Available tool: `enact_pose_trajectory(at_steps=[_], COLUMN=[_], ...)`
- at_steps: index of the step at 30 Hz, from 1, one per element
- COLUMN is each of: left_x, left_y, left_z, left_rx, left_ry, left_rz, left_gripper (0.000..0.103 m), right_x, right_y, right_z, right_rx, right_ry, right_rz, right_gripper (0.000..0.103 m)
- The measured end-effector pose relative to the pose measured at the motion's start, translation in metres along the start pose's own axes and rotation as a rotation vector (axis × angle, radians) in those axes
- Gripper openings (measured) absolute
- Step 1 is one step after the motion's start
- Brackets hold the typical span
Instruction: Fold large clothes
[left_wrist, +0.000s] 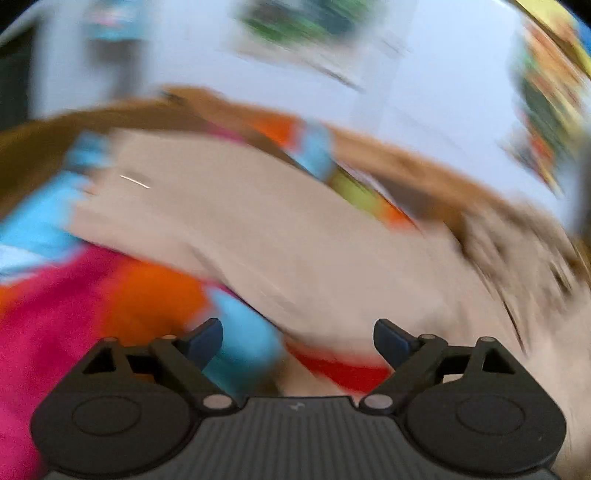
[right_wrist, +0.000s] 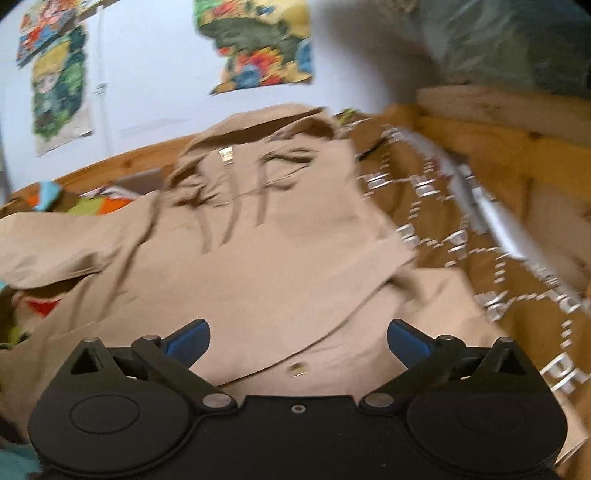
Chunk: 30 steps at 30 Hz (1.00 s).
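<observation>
A large beige jacket (right_wrist: 258, 251) lies spread on a bed, collar and label at the far end, one side flap folded over its middle. My right gripper (right_wrist: 298, 341) hovers open above the jacket's near hem, with nothing between its blue fingertips. In the left wrist view the picture is badly blurred; the same beige jacket (left_wrist: 280, 236) stretches across the middle. My left gripper (left_wrist: 297, 341) is open over the jacket's near edge and the bright bedding, holding nothing.
Under the jacket lie a colourful blanket (left_wrist: 110, 306) in pink, orange and blue and a brown printed cover (right_wrist: 461, 236). A wooden bed frame (right_wrist: 498, 122) runs behind and to the right. Posters (right_wrist: 258, 44) hang on the pale wall.
</observation>
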<state>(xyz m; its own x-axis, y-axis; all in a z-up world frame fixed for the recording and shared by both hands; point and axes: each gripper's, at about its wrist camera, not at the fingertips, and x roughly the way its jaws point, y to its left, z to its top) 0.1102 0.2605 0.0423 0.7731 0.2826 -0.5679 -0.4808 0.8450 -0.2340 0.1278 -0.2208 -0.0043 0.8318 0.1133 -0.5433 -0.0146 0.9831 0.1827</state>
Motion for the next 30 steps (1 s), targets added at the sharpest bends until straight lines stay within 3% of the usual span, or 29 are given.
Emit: enact_pose_trajectory(at_steps=[3,6,10,12,14,20,25,30], left_x=[0.002,0.015,0.035,0.04,0.04,0.031,0.013,-0.018], left_y=[0.033,0.065,0.105,0.112,0.11,0.112,0.098,0.032], left_z=[0.03,0.049,0.049,0.046,0.043,0.05,0.063,0.088], left_rx=[-0.146,-0.323,-0.566,-0.624,-0.611,-0.613,-0.521,-0.247], left_ry=[-0.1,-0.118,-0.076,-0.079,-0.08,-0.124,-0.195,-0.264], left_rz=[0.11,0.188,0.193,0.194,0.208,0.171,0.13,0.019], left_gripper=[0.095,0.092,0.069,0.058,0.038,0.013,0.003,0.002], right_x=[0.002,0.008,0.016,0.018,0.019,0.018,0.014,0.007], right_y=[0.019,0.031,0.036,0.036,0.035,0.033,0.035,0.038], right_z=[0.0,-0.007,-0.021,-0.022,-0.022,-0.022,-0.018,-0.013], right_rx=[-0.026,-0.049,-0.032,-0.022,-0.013,0.006,0.008,-0.002], right_ry=[-0.012,0.016,0.077,0.09,0.089,0.087,0.074,0.047], right_rz=[0.068,0.1,0.12,0.121,0.125,0.124,0.122,0.13], right_gripper=[0.102,0.102,0.102,0.102,0.102,0.102,0.102,0.102])
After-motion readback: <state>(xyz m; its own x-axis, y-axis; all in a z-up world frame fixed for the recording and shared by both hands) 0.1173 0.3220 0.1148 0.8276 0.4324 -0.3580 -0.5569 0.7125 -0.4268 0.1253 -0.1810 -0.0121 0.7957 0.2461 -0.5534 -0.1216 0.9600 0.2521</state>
